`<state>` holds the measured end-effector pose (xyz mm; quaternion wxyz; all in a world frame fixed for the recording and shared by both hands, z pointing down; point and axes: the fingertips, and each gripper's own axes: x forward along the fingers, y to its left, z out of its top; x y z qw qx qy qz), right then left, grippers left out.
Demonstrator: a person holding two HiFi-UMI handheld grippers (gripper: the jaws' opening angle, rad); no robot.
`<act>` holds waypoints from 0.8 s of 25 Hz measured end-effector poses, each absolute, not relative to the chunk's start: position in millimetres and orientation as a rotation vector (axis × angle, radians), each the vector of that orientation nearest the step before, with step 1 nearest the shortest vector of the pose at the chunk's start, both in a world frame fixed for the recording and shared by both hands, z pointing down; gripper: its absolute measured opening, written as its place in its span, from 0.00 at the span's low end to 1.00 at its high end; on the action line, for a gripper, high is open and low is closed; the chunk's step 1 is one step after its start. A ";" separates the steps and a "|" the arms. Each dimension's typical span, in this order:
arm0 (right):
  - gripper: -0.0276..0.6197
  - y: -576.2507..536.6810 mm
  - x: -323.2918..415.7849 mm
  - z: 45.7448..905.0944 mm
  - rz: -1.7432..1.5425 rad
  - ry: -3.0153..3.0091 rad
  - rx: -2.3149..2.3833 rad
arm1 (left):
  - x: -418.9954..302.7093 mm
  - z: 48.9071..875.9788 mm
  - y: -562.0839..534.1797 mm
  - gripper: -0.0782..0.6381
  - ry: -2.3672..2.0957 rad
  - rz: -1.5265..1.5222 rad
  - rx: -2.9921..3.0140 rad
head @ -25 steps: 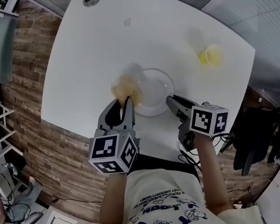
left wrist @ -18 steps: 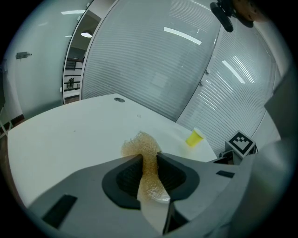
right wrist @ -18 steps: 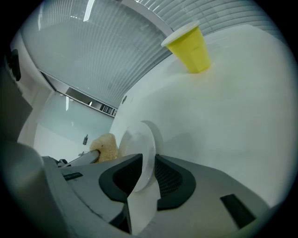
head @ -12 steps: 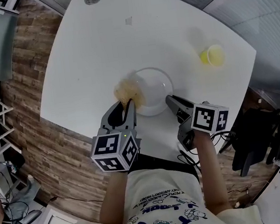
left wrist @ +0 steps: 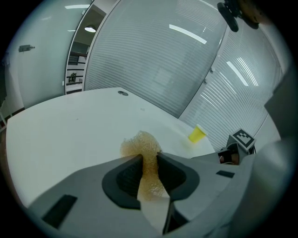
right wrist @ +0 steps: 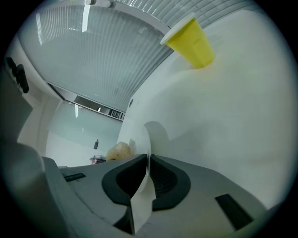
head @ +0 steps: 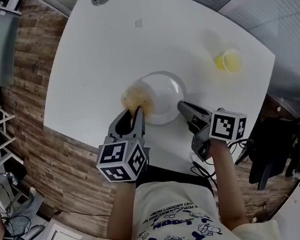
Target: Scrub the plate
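The left hand-held gripper [left wrist: 150, 158] is partly closed, its pads squeezing a tan sponge [left wrist: 139, 146] that bulges out past the tips against the near-left edge of the white plate [head: 164, 94]. The right hand-held gripper [right wrist: 148, 158] has just been closing and now stands nearly shut, pinching the plate's thin rim between its pads. The plate is at the near edge of the white table [head: 103, 52], well apart from a yellow cup [head: 229, 59].

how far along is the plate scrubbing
Done: left tongs grip the sponge, and right tongs have just been closing onto the rim of the plate, now pinched. In hand: sponge sits at its left edge. Left: the scrubbing itself, seemingly not begun.
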<state>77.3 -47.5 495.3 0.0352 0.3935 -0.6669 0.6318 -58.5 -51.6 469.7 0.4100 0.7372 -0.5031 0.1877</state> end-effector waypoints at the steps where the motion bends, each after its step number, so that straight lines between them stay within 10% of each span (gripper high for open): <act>1: 0.08 -47.2 76.6 495.1 1.944 -2.052 1.201 | -59.2 469.9 -52.0 0.26 -1.267 0.470 1.855; 20: 0.06 -46.3 67.3 492.2 2.113 -2.133 1.112 | -63.8 471.4 -57.4 0.26 -1.276 0.472 1.870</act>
